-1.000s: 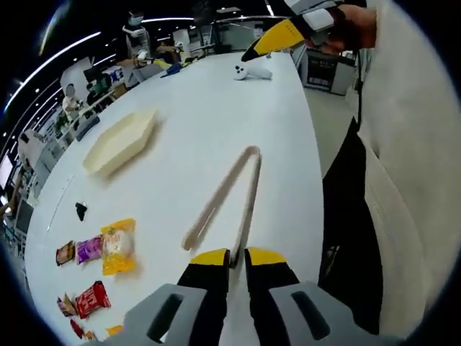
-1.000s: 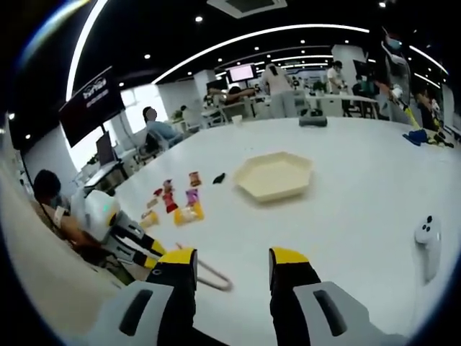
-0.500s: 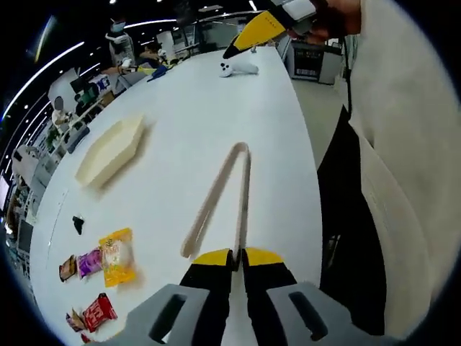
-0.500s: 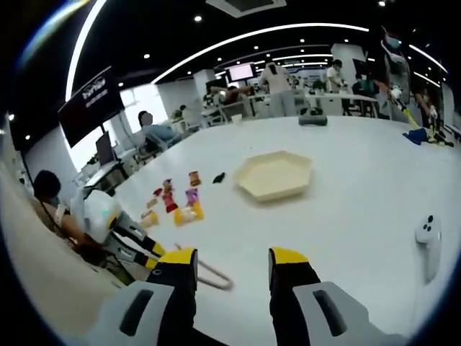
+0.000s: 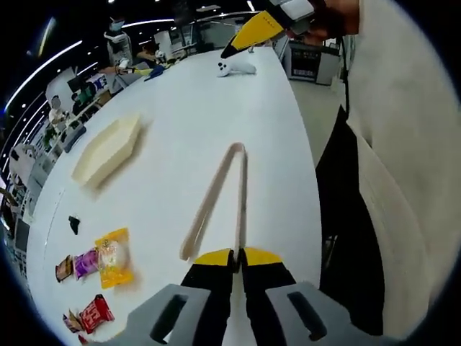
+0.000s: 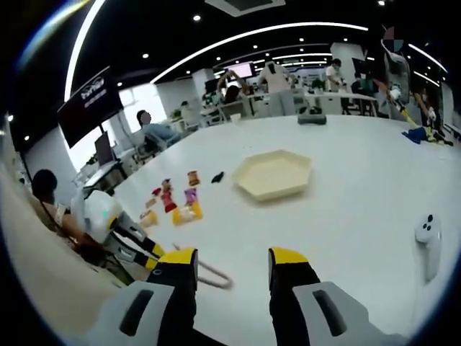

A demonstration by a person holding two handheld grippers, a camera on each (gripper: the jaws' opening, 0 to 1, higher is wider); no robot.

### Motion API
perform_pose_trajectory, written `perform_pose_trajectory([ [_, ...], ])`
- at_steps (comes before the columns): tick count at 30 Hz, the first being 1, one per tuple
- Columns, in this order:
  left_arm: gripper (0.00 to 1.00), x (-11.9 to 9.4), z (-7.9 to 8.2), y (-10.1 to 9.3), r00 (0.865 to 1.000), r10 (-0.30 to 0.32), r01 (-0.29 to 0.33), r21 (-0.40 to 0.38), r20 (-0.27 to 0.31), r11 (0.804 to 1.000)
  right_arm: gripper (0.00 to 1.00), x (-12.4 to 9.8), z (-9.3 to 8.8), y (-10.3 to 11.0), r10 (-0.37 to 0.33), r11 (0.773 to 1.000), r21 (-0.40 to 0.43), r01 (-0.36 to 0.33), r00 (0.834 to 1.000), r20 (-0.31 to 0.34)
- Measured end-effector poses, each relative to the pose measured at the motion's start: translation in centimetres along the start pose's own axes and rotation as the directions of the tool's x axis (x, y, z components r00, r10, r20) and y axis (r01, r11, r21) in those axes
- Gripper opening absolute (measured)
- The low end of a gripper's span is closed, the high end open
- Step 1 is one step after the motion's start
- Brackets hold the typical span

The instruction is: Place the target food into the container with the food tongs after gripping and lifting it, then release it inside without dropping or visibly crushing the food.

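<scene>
The left gripper [image 5: 238, 254] is clenched on one arm of the food tongs [image 5: 216, 198], which lie on the white table [image 5: 187, 108] near its edge beside the person. The right gripper [image 6: 225, 259] hangs released above the table, grasping nothing. Step in hand, by judgement: securing the tongs. The wrapped snacks [image 5: 114, 257] lie well apart from the tongs toward the far side edge; the hexagonal tray [image 5: 106, 150] sits beyond them. Next move calls for lifting the tongs and carrying them to the snacks.
</scene>
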State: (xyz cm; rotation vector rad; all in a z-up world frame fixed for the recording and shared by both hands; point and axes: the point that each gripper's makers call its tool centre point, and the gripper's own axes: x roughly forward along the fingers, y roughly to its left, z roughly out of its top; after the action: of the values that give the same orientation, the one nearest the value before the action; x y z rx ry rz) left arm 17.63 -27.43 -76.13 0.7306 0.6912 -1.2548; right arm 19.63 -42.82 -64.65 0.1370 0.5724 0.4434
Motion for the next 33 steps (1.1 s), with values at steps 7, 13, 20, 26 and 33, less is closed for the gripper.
perform_pose_trajectory([
  [7, 0.02, -0.02, -0.04, -0.05, 1.000, -0.012, 0.012, -0.007, 0.006, 1.000, 0.38, 0.09, -0.08, -0.10, -0.001, 1.000, 0.008, 0.002, 1.000, -0.006],
  [13, 0.02, -0.01, -0.05, -0.06, 1.000, -0.026, 0.026, -0.018, 0.012, 0.999, 0.38, 0.14, -0.32, -0.23, -0.006, 1.000, 0.022, 0.006, 1.000, -0.023],
  [20, 0.01, 0.00, -0.08, -0.14, 0.998, -0.043, 0.045, -0.053, 0.040, 0.998, 0.38, 0.24, -0.30, -0.24, -0.006, 1.000, 0.022, 0.007, 1.000, -0.027],
  [26, 0.00, 0.01, -0.04, -0.19, 0.998, -0.050, 0.052, -0.059, 0.045, 0.997, 0.38, 0.40, -0.36, -0.14, -0.003, 1.000, 0.020, 0.004, 0.999, -0.032],
  [33, 0.00, -0.35, -0.03, -0.26, 0.997, -0.057, 0.061, -0.072, 0.048, 0.996, 0.38, 0.53, -0.35, 0.05, 0.002, 1.000, 0.017, -0.001, 0.999, -0.036],
])
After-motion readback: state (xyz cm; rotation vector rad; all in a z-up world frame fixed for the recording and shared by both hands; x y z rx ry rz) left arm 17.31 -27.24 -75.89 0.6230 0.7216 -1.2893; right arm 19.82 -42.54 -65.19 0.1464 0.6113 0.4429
